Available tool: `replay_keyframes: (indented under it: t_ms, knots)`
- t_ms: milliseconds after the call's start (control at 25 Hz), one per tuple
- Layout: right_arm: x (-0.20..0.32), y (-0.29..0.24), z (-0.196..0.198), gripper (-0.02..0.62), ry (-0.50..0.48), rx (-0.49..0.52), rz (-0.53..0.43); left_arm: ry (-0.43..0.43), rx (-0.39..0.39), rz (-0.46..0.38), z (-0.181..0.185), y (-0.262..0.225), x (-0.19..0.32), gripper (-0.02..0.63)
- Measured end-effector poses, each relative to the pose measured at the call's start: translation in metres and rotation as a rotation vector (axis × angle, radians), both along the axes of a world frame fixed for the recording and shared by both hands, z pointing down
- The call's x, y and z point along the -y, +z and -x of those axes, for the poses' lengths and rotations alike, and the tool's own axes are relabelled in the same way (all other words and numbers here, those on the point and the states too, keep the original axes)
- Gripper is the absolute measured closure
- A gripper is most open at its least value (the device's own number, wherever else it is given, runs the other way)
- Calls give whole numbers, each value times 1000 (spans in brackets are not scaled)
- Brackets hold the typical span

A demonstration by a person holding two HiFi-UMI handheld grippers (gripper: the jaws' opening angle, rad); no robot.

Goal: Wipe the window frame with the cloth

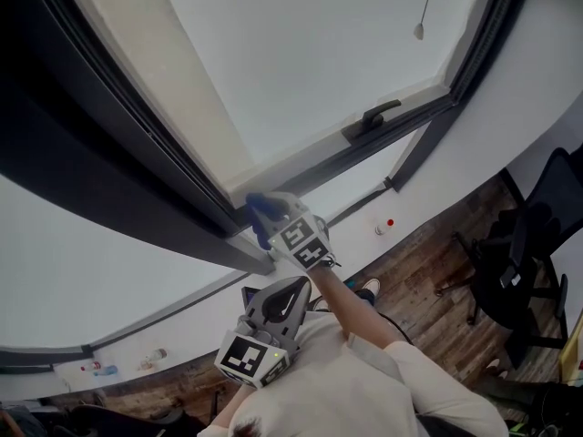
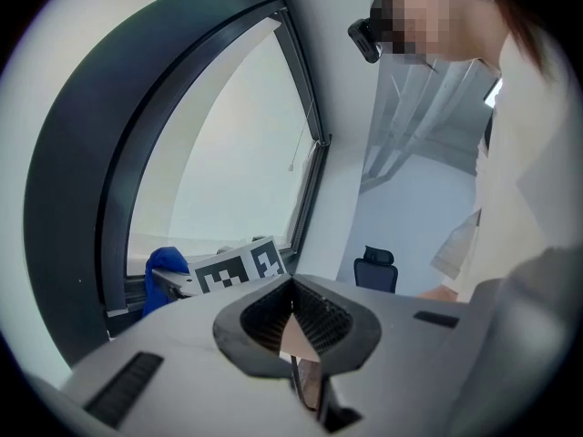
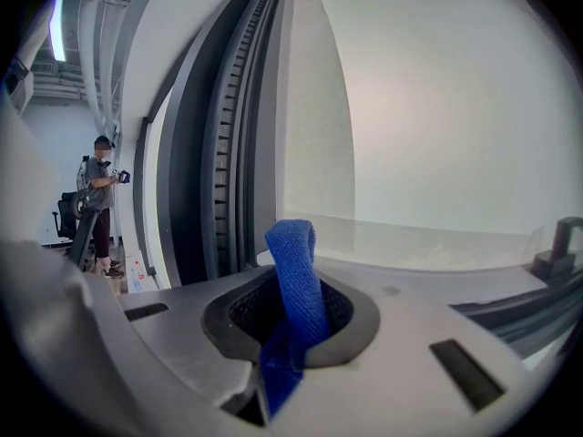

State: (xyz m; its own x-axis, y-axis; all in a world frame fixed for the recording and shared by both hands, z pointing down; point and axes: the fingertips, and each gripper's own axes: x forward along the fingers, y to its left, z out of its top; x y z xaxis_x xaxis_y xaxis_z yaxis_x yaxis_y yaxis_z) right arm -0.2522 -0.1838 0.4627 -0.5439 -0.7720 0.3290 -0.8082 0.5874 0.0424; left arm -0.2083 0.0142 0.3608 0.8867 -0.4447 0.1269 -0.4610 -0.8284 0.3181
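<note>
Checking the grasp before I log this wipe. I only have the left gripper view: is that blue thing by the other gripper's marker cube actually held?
Observer: Yes. The right gripper view shows the right gripper shut on the blue cloth, with a fold sticking up past the jaws.
Operator: Is it on the frame?
Observer: The head view puts the cloth at the dark window frame, on its inner edge. I can't tell if it's touching.
Operator: Where's my left gripper?
Observer: The left gripper hangs below the right one, off the frame.
</note>
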Motion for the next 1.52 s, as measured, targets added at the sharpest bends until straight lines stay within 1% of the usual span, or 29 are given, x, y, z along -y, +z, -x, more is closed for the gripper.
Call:
replay_keyframes:
  t_ms: [120,360,1000,1520]
  knots:
    - [2,-1,-6,546,10,4,3,6,-9,-9,-1,-2,0,597]
    - [4,-2,-22,546,41,18,4,-17,-13,3,-1,-1,3,597]
    - [9,-3,-50,546,71,28,-5,0,-4,-6,-15,-2,8,597]
    - [20,-4,-116,546,202,49,3,57,-2,-4,-42,-1,13,597]
